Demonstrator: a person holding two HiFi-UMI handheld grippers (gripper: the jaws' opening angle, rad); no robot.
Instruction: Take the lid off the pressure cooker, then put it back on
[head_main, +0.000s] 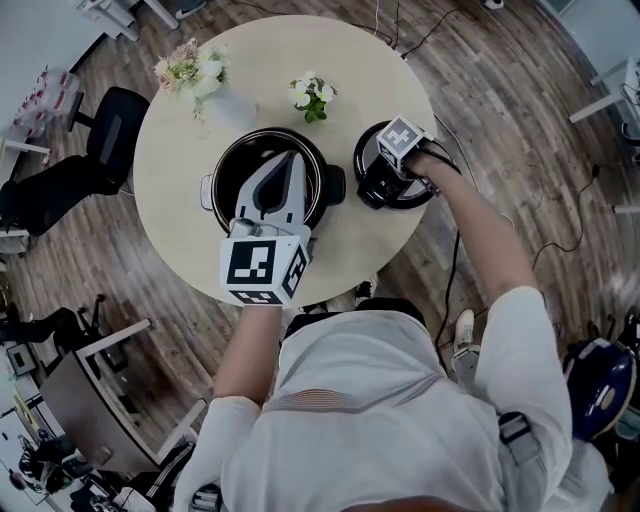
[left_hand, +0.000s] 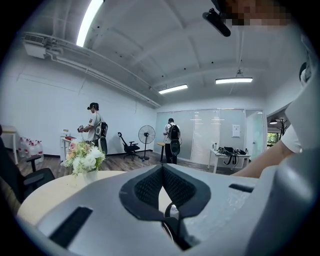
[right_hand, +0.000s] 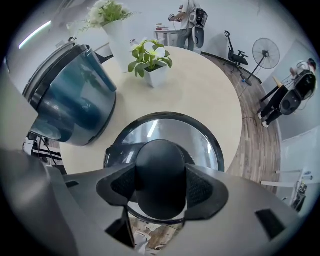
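The open pressure cooker pot stands on the round table, left of centre; in the right gripper view its dark blue body shows at upper left. My left gripper reaches level over the pot's mouth, and its jaws are shut with nothing clearly between them. The lid is at the table's right side, beside the pot. My right gripper points straight down, and its pads press on the lid's black knob. Whether the lid rests on the table I cannot tell.
A vase of flowers and a small potted plant stand at the table's far side, behind the pot. An office chair is at the left of the table. Two people stand far off in the room.
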